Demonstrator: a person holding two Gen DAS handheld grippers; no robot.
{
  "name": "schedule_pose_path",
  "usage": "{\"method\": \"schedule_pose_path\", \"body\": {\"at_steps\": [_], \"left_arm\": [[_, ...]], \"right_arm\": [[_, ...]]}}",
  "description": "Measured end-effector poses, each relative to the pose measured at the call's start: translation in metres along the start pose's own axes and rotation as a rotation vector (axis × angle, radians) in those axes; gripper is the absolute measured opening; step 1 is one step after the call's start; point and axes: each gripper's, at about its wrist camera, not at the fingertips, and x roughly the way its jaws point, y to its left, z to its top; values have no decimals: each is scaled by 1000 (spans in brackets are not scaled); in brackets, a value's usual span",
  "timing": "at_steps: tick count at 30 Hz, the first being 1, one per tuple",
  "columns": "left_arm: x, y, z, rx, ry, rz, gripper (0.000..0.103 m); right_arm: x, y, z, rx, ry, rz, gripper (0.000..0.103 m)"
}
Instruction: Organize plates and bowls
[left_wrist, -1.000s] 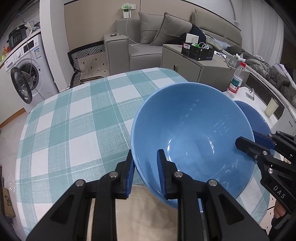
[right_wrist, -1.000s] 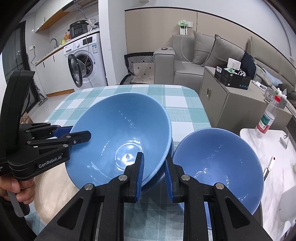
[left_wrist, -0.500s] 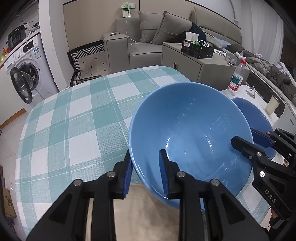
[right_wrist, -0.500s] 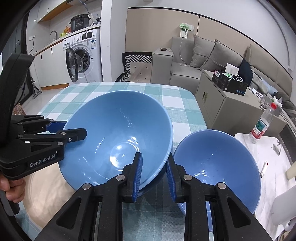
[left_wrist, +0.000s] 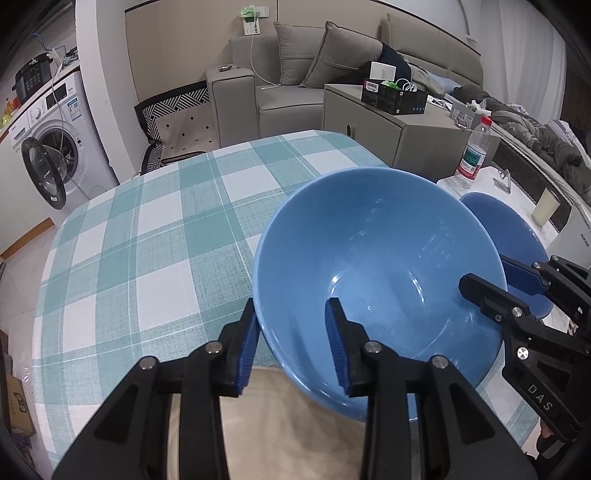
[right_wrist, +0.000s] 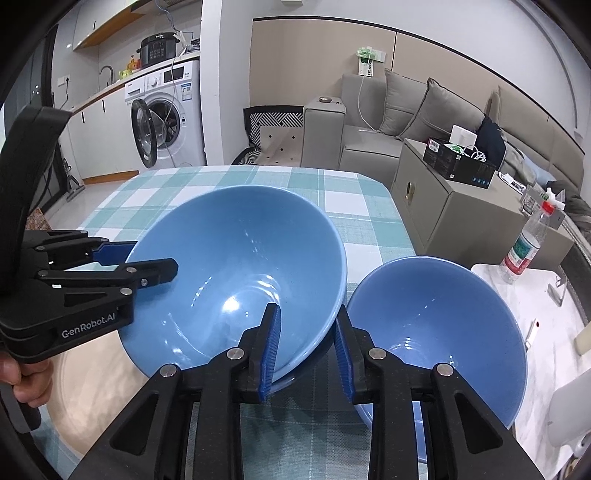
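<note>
A large light-blue bowl (left_wrist: 380, 266) (right_wrist: 236, 273) is tilted over the checked table. My left gripper (left_wrist: 291, 343) is open, its fingers on either side of the bowl's near-left rim with a gap. My right gripper (right_wrist: 306, 347) is open too, straddling the bowl's right rim; it also shows in the left wrist view (left_wrist: 491, 284). A smaller blue bowl (right_wrist: 439, 325) (left_wrist: 502, 236) sits to the right of it. A beige plate (left_wrist: 280, 424) (right_wrist: 92, 373) lies under the large bowl near the table's front.
The teal and white checked tablecloth (left_wrist: 155, 236) covers the table. A white side table (right_wrist: 535, 299) at the right holds a water bottle (right_wrist: 526, 243). A grey cabinet (right_wrist: 454, 199), sofa and washing machine (right_wrist: 166, 114) stand beyond.
Both grippers have opened wider around the large bowl's rim. The bowl sits a little lower and less steeply tilted than before.
</note>
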Motion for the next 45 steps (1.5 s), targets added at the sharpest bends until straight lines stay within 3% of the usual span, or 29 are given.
{"method": "schedule_pose_path", "body": {"at_steps": [8, 12, 15, 18, 20, 22, 28, 45], "left_arm": [[-4, 0, 1, -11, 0, -38, 48], [-10, -1, 2, -20, -14, -58, 53], [-15, -3, 2, -21, -14, -75, 56], [-21, -7, 3, -4, -24, -73, 61], [-25, -9, 2, -5, -38, -78, 80], [-30, -11, 2, -14, -56, -86, 87], [-39, -16, 4, -20, -84, -95, 103], [-49, -60, 5, 25, -97, -107, 103]], "right_arm": [[-9, -7, 2, -12, -21, 37, 40], [-22, -11, 3, -8, -61, 85, 54], [-34, -14, 4, -7, -96, 104, 77], [-44, -18, 5, -3, -119, 121, 83], [-51, -22, 5, 10, -132, 115, 89], [-56, -25, 5, 17, -145, 98, 99], [-69, -44, 7, 62, -163, 90, 102], [-95, -104, 4, 172, -186, -15, 102]]}}
